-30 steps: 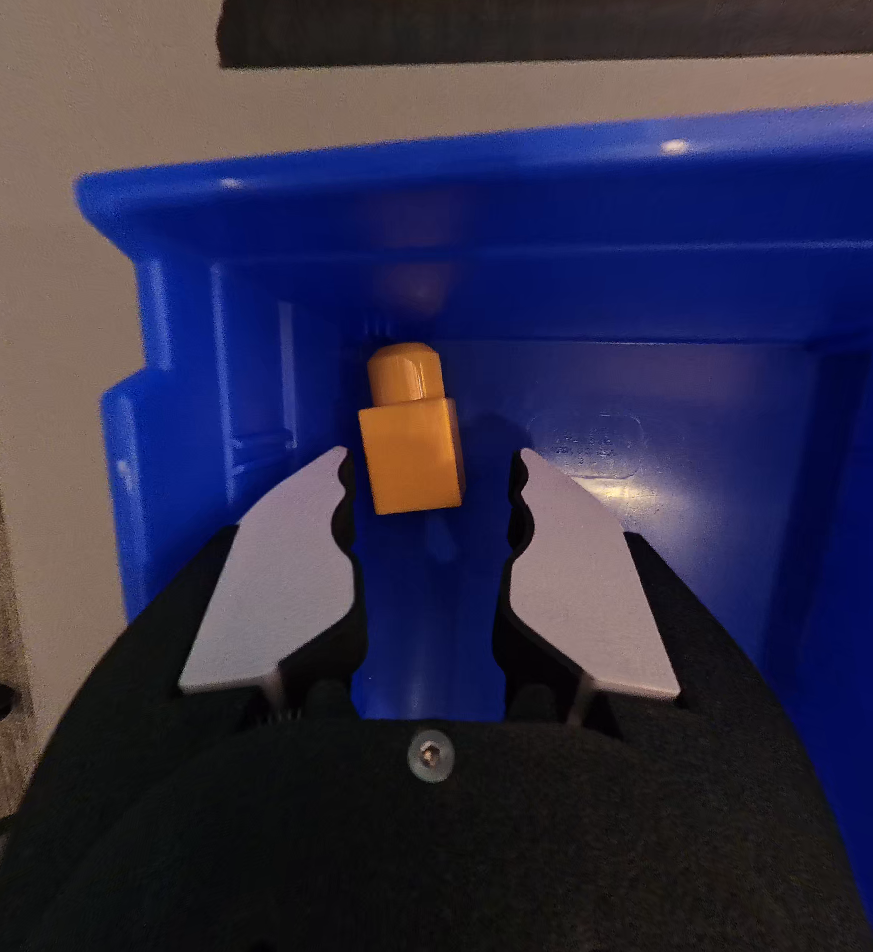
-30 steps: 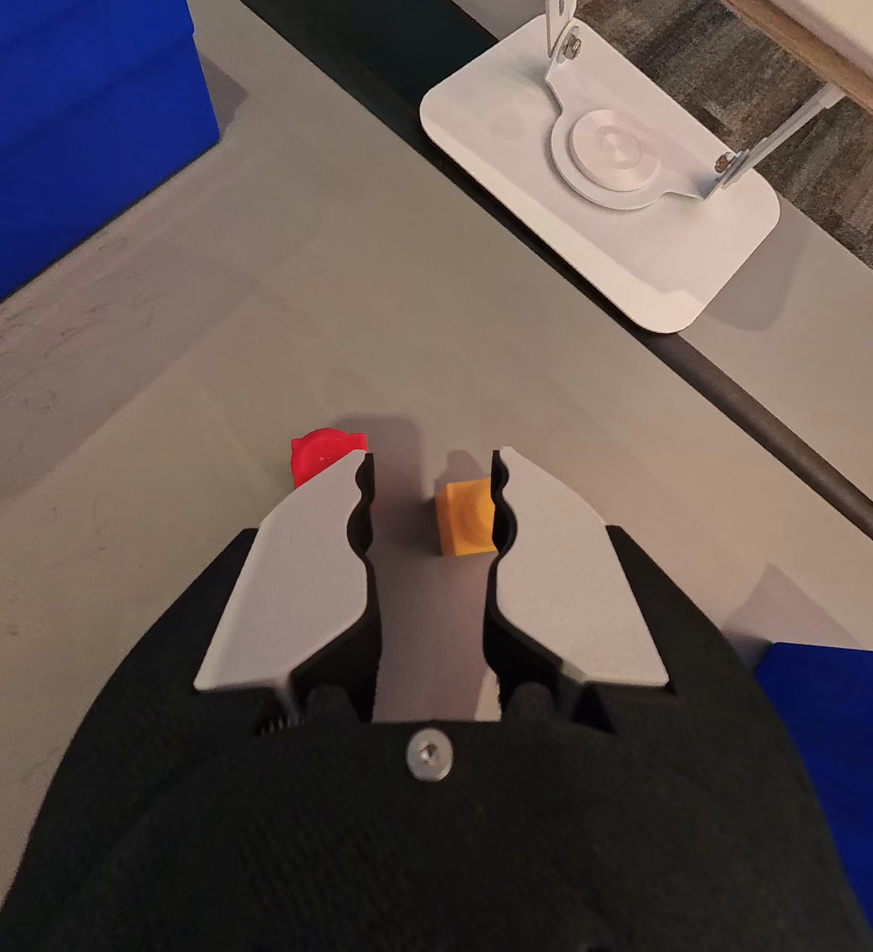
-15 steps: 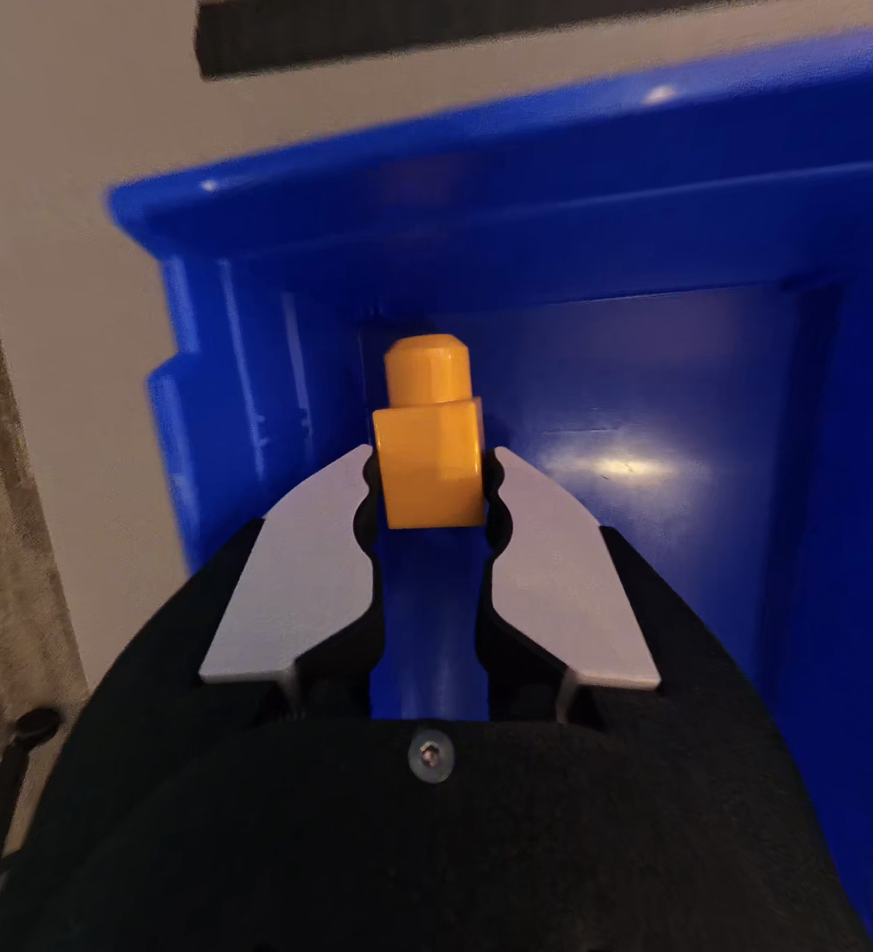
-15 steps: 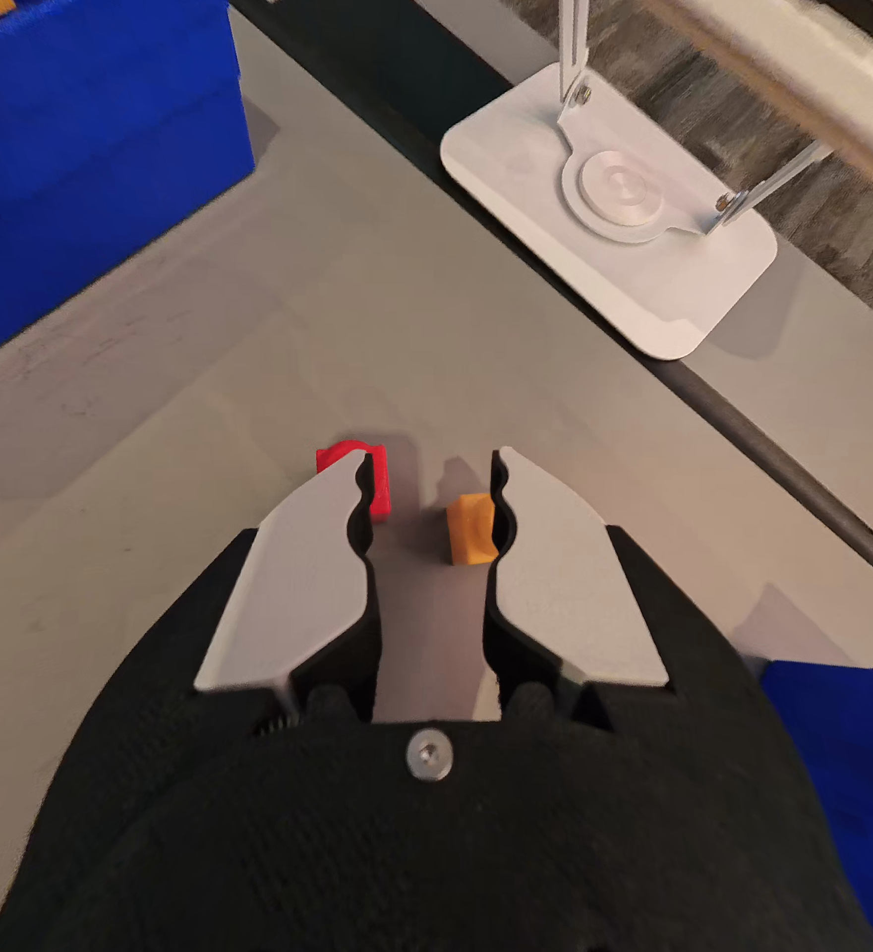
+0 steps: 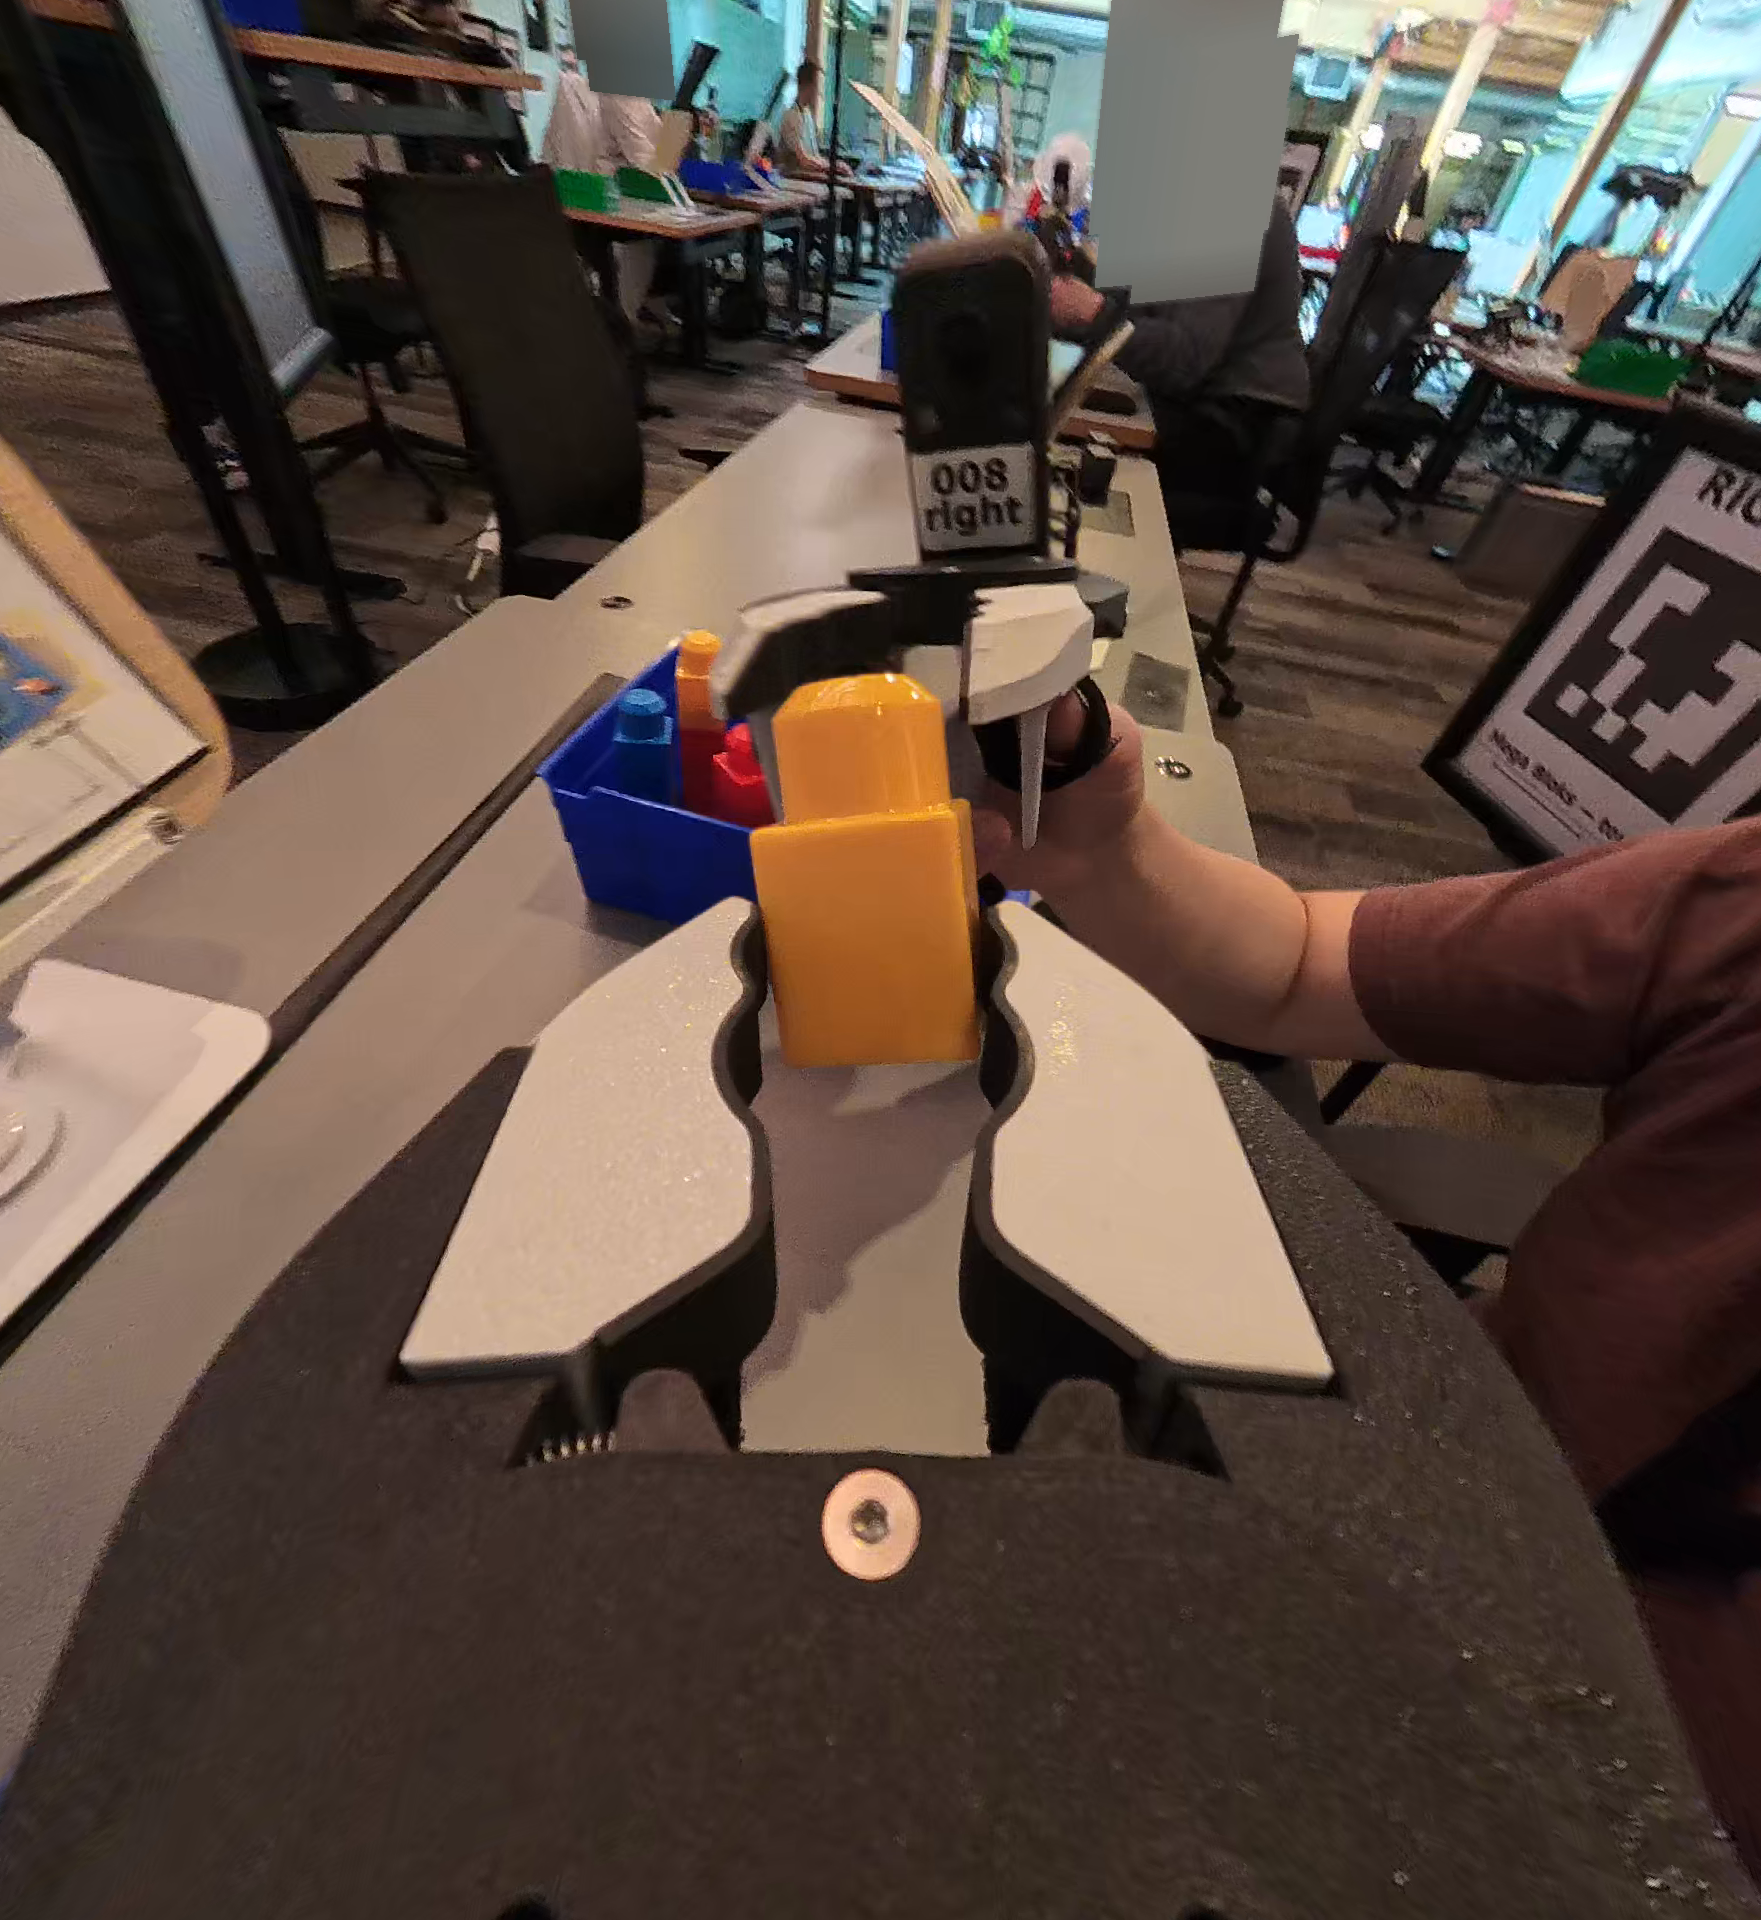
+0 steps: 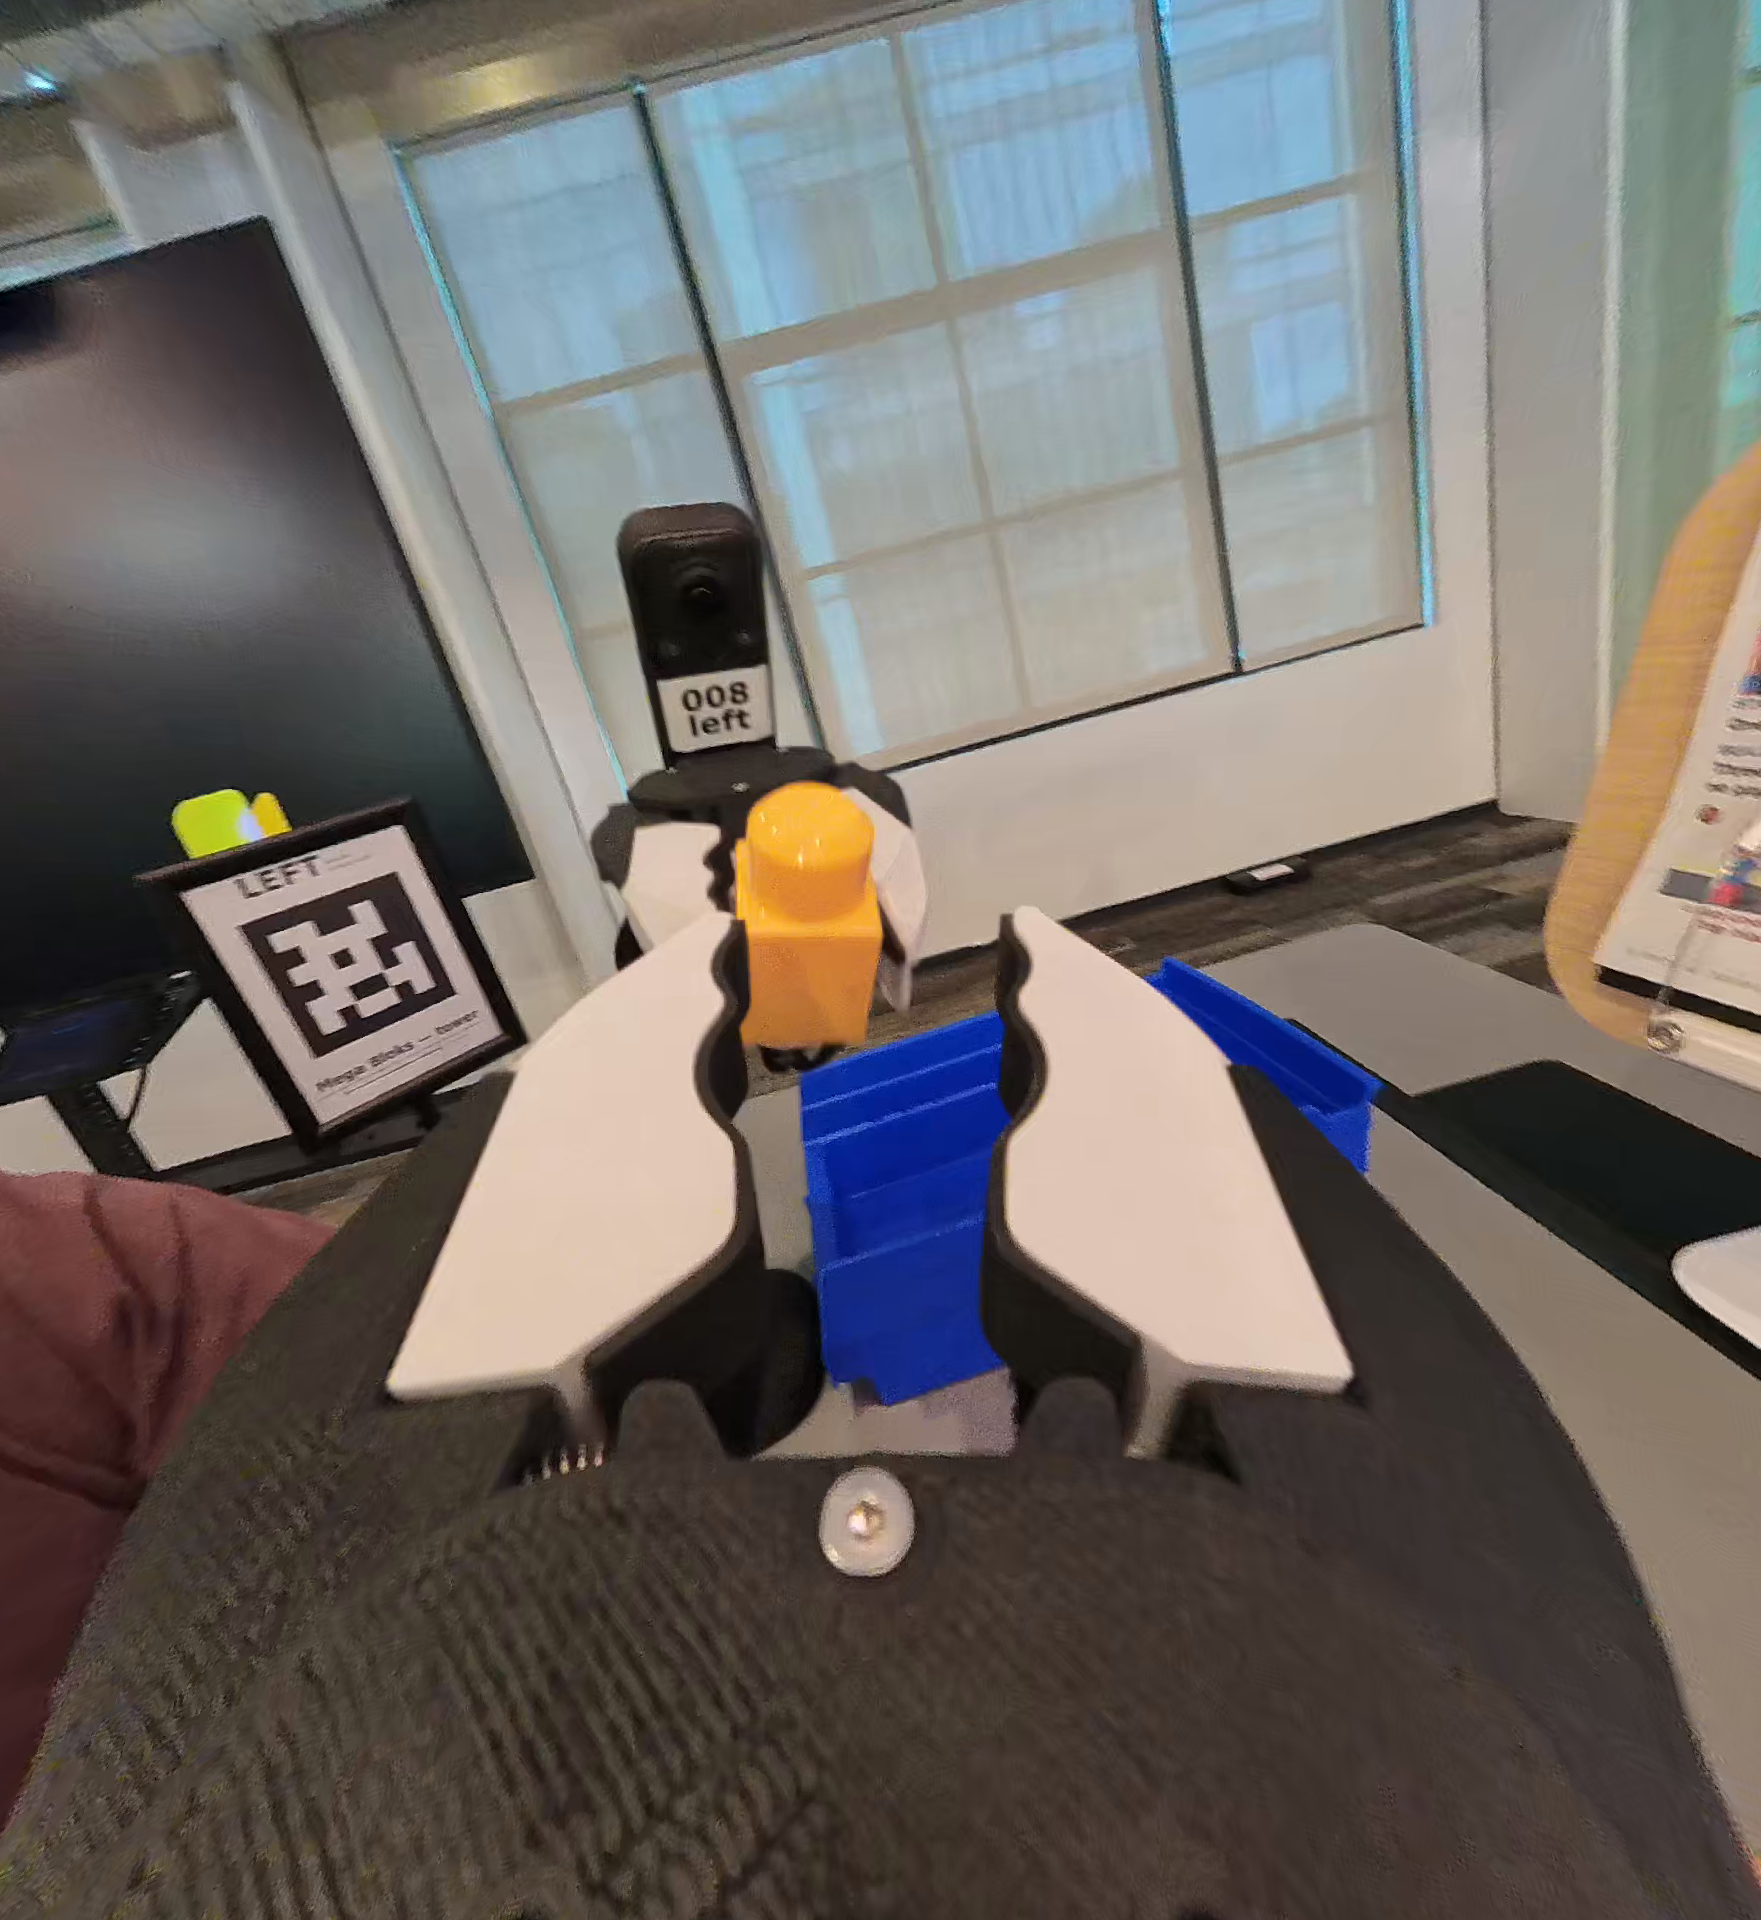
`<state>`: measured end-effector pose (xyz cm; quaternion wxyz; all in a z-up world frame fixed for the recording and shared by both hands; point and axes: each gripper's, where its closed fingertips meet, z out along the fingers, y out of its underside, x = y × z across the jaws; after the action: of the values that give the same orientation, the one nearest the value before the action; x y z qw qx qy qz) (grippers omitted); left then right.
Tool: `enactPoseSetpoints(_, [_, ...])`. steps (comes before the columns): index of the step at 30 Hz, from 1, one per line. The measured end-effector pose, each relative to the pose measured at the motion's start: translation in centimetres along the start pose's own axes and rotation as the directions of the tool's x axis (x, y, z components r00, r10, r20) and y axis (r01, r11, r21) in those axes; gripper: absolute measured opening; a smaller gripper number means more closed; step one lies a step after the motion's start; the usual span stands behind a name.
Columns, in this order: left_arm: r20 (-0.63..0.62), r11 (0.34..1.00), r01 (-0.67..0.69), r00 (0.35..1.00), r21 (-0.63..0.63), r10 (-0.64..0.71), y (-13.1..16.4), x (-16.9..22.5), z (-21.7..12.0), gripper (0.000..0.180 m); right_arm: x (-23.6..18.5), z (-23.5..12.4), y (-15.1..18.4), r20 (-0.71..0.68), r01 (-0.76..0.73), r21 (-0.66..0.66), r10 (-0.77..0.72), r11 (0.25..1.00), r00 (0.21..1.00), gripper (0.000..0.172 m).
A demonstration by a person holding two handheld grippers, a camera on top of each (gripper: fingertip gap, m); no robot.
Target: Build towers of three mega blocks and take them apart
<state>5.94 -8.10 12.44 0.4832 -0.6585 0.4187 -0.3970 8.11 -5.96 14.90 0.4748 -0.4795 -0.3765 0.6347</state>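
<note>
Left hand-held gripper, spread above bin a second ago, now pinches orange block, lifted clear; right hand-held gripper spread, empty. Stacking can begin.

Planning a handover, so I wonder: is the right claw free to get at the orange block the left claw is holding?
Probably yes. The right claw is open and holds nothing, and the orange block, stud up in the left claw, sits just ahead with nothing between them.
</note>
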Motion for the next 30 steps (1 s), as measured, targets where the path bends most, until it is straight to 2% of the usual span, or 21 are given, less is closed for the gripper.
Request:
enactPoseSetpoints(3, [0.032, 0.998, -0.041, 0.999, -0.044, 0.042, 0.7, 0.5, 1.9, 0.039, -1.7, 0.4, 0.0, 0.086, -0.027, -0.009, 0.028, 1.0, 0.996, 0.051])
enactPoseSetpoints(7, [-0.022, 1.0, -0.016, 1.0, -0.019, 0.015, 0.6, 1.4, 2.9, 0.039, -1.2, 0.8, 1.4, 0.03, 0.018, -0.098, -0.015, 0.995, 0.999, 0.051])
enactPoseSetpoints(9, [-0.021, 0.999, -0.027, 0.999, -0.034, 0.026, 1.0, 1.2, 3.2, 0.038, -1.9, 0.7, 1.2, 0.071, 0.026, -0.086, -0.02, 0.996, 0.997, 0.029])
enactPoseSetpoints(12, [-0.048, 0.999, 0.001, 0.999, -0.042, -0.003, 1.4, 1.4, 3.6, 0.039, -1.8, 0.6, 1.6, 0.064, 0.069, -0.14, -0.061, 0.988, 0.996, 0.03])
enactPoseSetpoints(15, [-0.114, 0.999, 0.038, 0.993, -0.039, -0.042, 1.9, 2.0, 4.3, 0.05, -2.3, 0.5, 1.8, 0.085, 0.102, -0.159, -0.089, 0.982, 0.992, 0.03])
enactPoseSetpoints(20, [-0.216, 0.994, 0.094, 0.971, -0.05, -0.103, 2.6, 2.6, 5.0, 0.043, -2.5, 0.6, 2.5, 0.083, 0.168, -0.215, -0.153, 0.962, 0.985, 0.029])
enactPoseSetpoints(30, [-0.188, 0.995, 0.055, 0.98, -0.079, -0.069, 3.1, 2.4, 4.9, 0.042, -2.4, 0.6, 3.1, 0.06, 0.173, -0.274, -0.163, 0.946, 0.985, 0.029])
